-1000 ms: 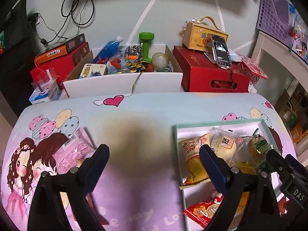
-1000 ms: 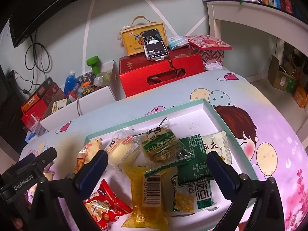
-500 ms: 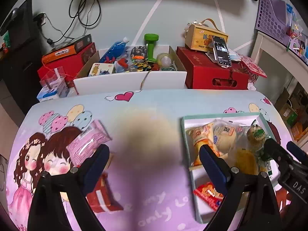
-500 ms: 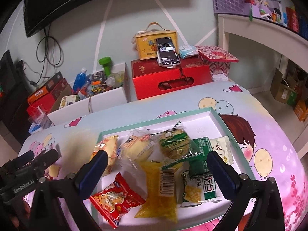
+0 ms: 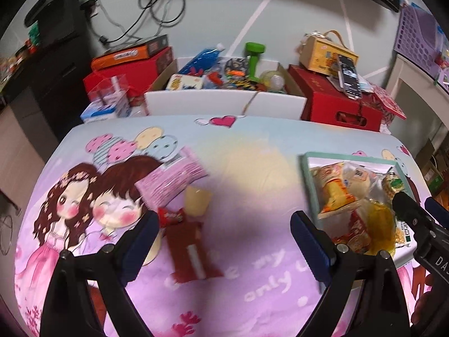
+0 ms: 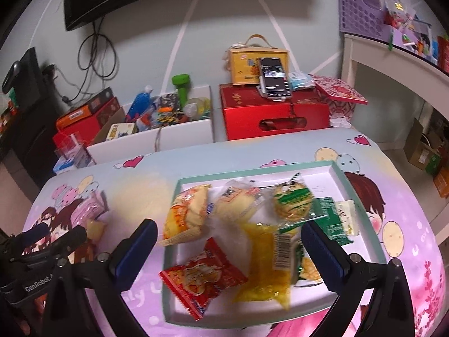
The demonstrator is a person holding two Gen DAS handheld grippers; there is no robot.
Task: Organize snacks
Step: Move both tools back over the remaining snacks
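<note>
A shallow mint-rimmed tray point(image 6: 362, 210) on the cartoon-print tablecloth holds several snack packets: an orange one point(image 6: 185, 213), a red one point(image 6: 202, 275), a yellow one point(image 6: 263, 264) and green ones point(image 6: 291, 199). My right gripper point(image 6: 228, 247) hovers open above the tray's near side, holding nothing. Left of the tray three snacks lie loose on the cloth: a pink packet point(image 5: 171, 179), a pale yellow one point(image 5: 197, 200) and a dark red one point(image 5: 188, 244). My left gripper point(image 5: 224, 238) is open above the cloth, its left finger beside the dark red packet. The tray point(image 5: 307, 185) shows at right.
Behind the table stand an open white box of toys point(image 5: 224, 104), red boxes point(image 5: 336, 104), a yellow carry box with a phone point(image 6: 273, 78) leaning on it, and a small clear box point(image 5: 106, 98). A white desk point(image 6: 393, 64) is at right.
Both grippers have pulled back and risen. The loose dark red and pale yellow packets have come into the left wrist view, and more of the tray shows in the right wrist view. Both stay open.
</note>
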